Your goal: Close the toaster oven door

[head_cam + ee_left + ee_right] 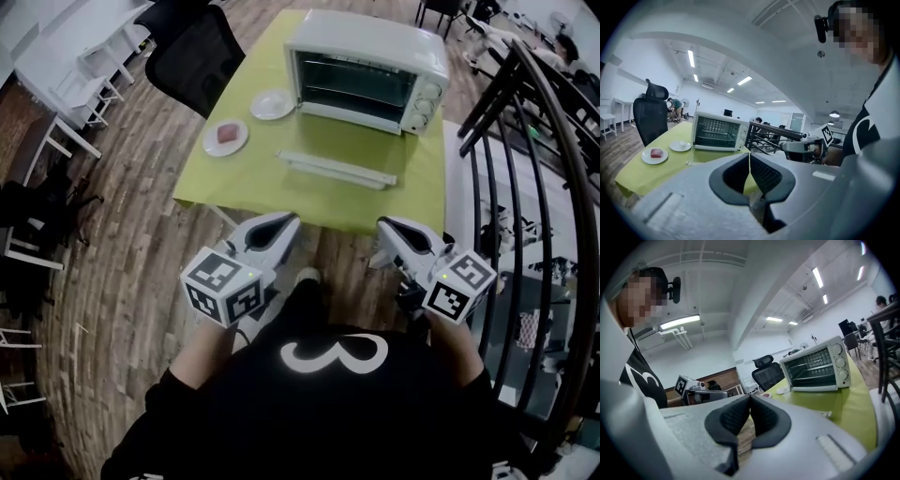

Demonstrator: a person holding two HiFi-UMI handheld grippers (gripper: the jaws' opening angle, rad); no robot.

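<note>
We hold both grippers low at six o'clock, short of the green table (234,192). The left gripper (281,225) and right gripper (389,230) each have their jaws pressed together on nothing. At twelve o'clock stands the toaster oven (366,66), its door (336,169) dropped flat toward us. At ten o'clock sit a bare saucer (272,104) and a plate (214,142) bearing perhaps meat.

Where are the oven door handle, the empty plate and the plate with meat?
door handle (336,170), head view, middle of the bar.
empty plate (273,104), head view, its centre.
plate with meat (210,140), head view, left rim.
</note>
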